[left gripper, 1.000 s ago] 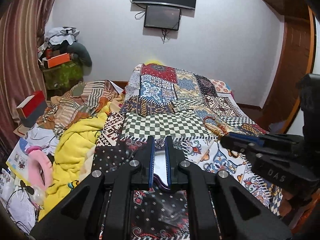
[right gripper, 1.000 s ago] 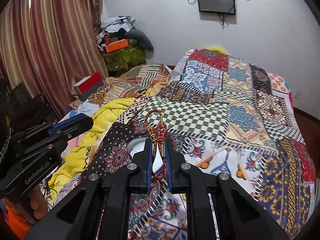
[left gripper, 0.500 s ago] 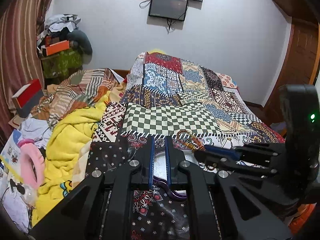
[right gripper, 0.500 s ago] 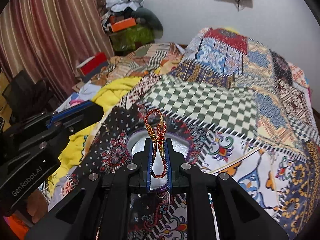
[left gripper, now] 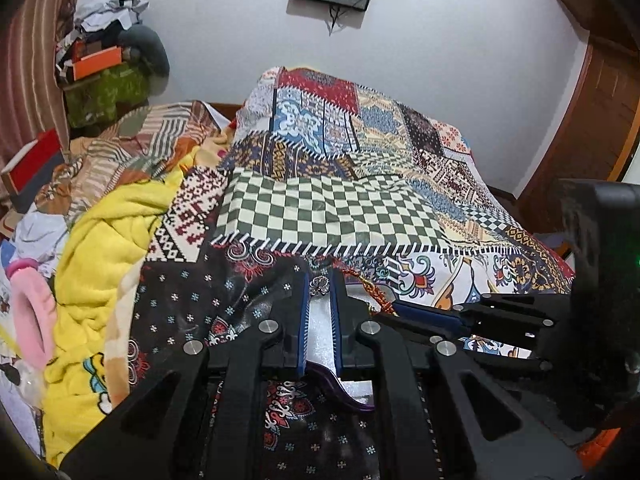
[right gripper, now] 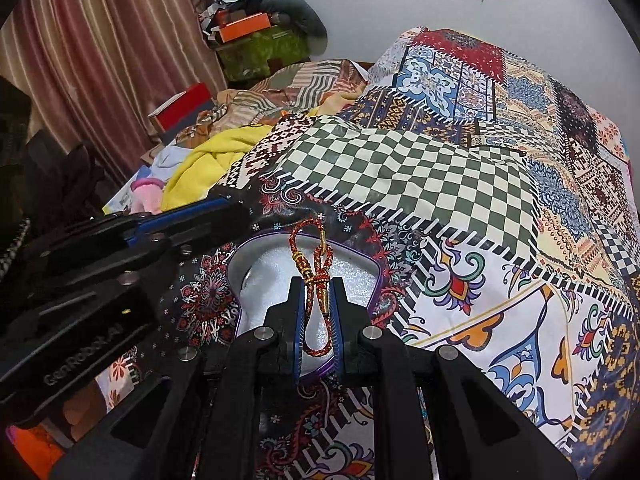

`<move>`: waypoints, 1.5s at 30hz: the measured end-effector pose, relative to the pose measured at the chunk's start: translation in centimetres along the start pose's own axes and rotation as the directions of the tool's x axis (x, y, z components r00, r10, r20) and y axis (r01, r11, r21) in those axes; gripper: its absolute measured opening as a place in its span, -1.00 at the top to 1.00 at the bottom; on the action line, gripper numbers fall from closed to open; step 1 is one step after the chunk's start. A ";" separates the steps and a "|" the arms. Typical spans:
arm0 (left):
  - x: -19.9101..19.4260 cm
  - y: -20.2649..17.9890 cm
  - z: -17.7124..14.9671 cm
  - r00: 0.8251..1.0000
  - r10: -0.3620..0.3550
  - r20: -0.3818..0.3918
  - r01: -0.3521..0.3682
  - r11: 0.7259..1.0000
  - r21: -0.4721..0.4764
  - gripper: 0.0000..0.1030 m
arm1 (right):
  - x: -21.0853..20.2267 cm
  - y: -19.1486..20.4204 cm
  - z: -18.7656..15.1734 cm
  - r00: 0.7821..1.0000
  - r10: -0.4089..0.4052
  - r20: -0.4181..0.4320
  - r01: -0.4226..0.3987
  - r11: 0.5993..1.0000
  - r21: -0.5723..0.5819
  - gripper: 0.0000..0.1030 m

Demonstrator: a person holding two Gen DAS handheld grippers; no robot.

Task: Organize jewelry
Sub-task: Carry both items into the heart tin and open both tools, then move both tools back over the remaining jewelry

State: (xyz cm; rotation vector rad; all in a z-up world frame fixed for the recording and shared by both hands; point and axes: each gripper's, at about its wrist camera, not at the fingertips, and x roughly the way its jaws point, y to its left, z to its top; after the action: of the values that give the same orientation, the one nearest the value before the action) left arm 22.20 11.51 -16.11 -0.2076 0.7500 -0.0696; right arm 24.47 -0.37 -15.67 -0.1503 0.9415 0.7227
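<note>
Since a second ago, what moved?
The right hand-held gripper carried the red-and-gold braided bracelet left, from the bedspread to over the purple-rimmed tray. The left hand-held gripper stays clamped on a small silver ornament above that tray.

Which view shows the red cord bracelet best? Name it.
Right wrist view: the red cord bracelet, pinched in the right gripper, hangs over the purple-rimmed tray. The left wrist view shows only a short stretch.
</note>
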 end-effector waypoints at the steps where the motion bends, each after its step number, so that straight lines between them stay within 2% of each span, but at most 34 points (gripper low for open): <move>1: 0.3 0.1 -0.1 1.000 -0.002 -0.007 0.002 1.000 -0.004 0.83 | 0.0 0.0 0.0 1.000 -0.001 -0.001 0.001 1.000 -0.003 0.79; 11: 1.2 0.3 -0.2 0.999 -0.007 -0.041 0.006 1.000 -0.016 0.83 | 0.5 0.2 -0.3 1.000 -0.016 -0.024 0.015 1.000 -0.023 0.73; 14: 0.9 0.4 0.0 0.999 0.003 -0.038 -0.004 1.000 -0.021 0.83 | 0.4 0.1 -0.3 0.999 -0.022 -0.032 0.021 1.000 -0.023 0.67; 20: -1.2 0.7 0.7 1.000 0.031 0.001 -0.031 0.999 -0.028 0.83 | -0.7 0.3 -0.2 0.999 -0.027 -0.025 0.026 0.999 -0.022 0.66; 22: -2.1 0.6 0.8 0.999 0.041 0.015 -0.040 0.999 -0.025 0.82 | -1.6 0.4 -0.1 0.999 -0.032 -0.011 0.032 0.999 -0.020 0.66; 26: -3.8 0.1 1.1 0.998 0.053 0.043 -0.053 0.998 -0.018 0.66 | -3.7 0.4 0.1 0.999 -0.042 0.029 0.042 0.999 -0.008 0.66; 31: -6.2 -1.2 1.0 0.996 0.055 0.076 -0.056 0.998 0.008 0.62 | -7.5 0.1 -0.1 0.992 -0.089 0.094 0.088 0.996 0.009 0.66; 35: -7.8 -2.3 0.8 0.993 0.056 0.100 -0.059 0.998 0.025 0.41 | -10.7 -0.5 -0.4 0.981 -0.128 0.145 0.125 0.992 0.032 0.65; 36: -8.2 -2.6 0.7 0.993 0.055 0.105 -0.059 0.998 0.029 0.39 | -11.6 -0.7 -0.7 0.977 -0.141 0.159 0.136 0.990 0.042 0.63; 37: -8.6 -3.0 0.7 0.993 0.053 0.109 -0.057 0.998 0.035 0.38 | -12.2 -0.9 -0.7 0.974 -0.150 0.167 0.144 0.988 0.047 0.53; 40: -9.4 -4.1 0.4 0.992 0.045 0.115 -0.051 0.998 0.047 0.30 | -14.5 -1.5 -1.6 0.959 -0.192 0.207 0.181 0.981 0.073 0.02; 43: -10.0 -5.3 0.0 0.993 0.034 0.116 -0.041 0.997 0.060 0.25 | -16.4 -2.2 -2.5 0.946 -0.222 0.236 0.205 0.974 0.094 -0.01; 45: -10.1 -6.0 -0.3 0.993 0.027 0.113 -0.035 0.997 0.069 0.14 | -17.4 -2.7 -3.1 0.939 -0.246 0.241 0.226 0.968 0.108 -0.01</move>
State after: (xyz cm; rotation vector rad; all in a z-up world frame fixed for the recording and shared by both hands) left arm 14.62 7.00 -8.29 -0.1317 0.6377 -0.0545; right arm 17.54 -12.41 -4.47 -0.0967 0.6914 0.4679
